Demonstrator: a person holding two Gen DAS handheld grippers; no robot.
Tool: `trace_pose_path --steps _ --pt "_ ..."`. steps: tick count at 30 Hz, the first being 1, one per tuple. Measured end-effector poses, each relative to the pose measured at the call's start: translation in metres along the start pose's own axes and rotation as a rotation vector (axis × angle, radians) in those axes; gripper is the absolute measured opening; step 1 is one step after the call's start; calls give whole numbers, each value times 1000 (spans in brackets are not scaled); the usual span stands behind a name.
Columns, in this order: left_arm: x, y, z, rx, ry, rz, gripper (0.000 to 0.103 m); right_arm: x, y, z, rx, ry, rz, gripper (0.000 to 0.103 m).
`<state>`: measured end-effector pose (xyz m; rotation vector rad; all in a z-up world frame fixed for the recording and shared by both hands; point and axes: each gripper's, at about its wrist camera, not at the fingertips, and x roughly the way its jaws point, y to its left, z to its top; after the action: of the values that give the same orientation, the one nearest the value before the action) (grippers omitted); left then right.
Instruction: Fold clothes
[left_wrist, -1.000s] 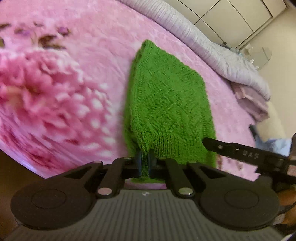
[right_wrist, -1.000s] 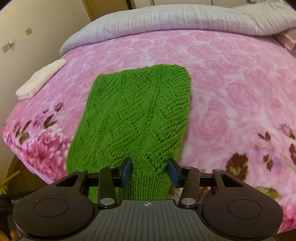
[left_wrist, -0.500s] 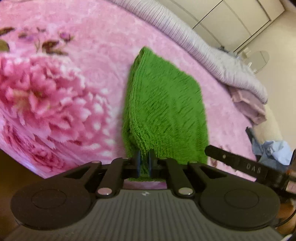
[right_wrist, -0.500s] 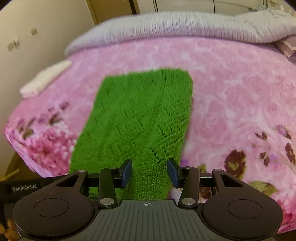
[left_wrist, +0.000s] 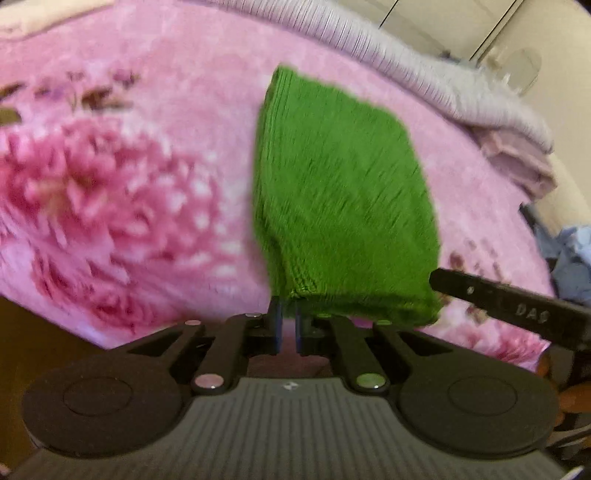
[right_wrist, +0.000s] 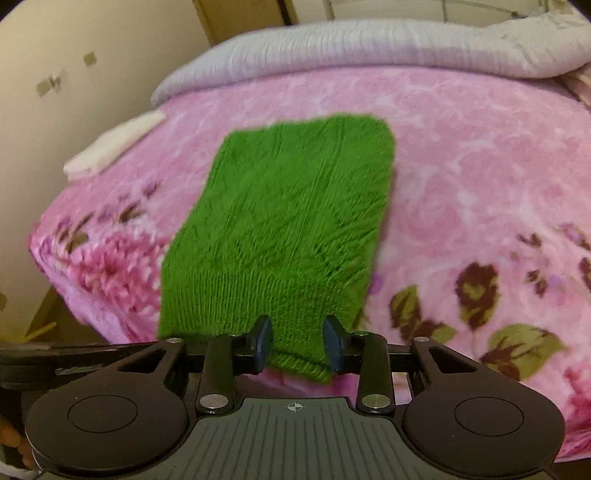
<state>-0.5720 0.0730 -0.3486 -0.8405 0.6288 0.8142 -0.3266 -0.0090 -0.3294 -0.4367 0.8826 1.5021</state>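
A green knitted garment lies folded in a long strip on the pink floral bedspread; it also shows in the right wrist view. My left gripper is shut on the garment's near left corner and holds it lifted. My right gripper is open, its blue pads on either side of the garment's near right corner, which rests between them. The right gripper's black finger shows at the right of the left wrist view.
A grey ribbed quilt lies along the bed's far side. A folded cream cloth sits at the bed's far left corner. Folded pink clothes and a blue garment lie beyond the right edge. A wall stands at left.
Both grippers have risen and pulled back a little, lifting the garment's near hem off the bed. The left stays shut on the corner. The right stays open.
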Motion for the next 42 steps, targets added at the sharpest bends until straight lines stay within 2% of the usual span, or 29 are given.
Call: trace_pose_path --steps 3,7,12,15,18,19,20,21,26,34,39,42 --pt "-3 0 18 -20 -42 -56 5 -5 1 4 9 -52 8 34" --pt "-5 9 24 -84 -36 -82 6 2 -2 9 42 -55 12 34" --pt "-6 20 31 -167 -28 -116 18 0 -9 7 66 -52 18 34" --pt "11 39 25 -300 13 -153 20 2 -15 7 102 -48 40 34" --pt "31 44 20 -377 34 -198 20 4 -18 7 125 -29 71 34" --pt "35 42 19 -377 35 -198 18 5 -19 6 131 -21 79 34" --pt "39 41 17 -373 34 -197 6 7 -20 5 137 -13 85 34" --pt "36 37 16 -344 22 -187 5 8 -21 4 143 -5 91 34" --pt "16 27 6 -222 -35 -111 4 8 -16 2 119 11 92 34" --pt "33 20 -2 -142 -4 -40 4 16 -7 -1 60 55 49 34" --pt "0 9 14 -61 -8 -21 6 3 2 1 13 21 -8 34" --pt "-21 2 24 -6 -55 53 6 -3 8 6 -10 -16 -27 34"
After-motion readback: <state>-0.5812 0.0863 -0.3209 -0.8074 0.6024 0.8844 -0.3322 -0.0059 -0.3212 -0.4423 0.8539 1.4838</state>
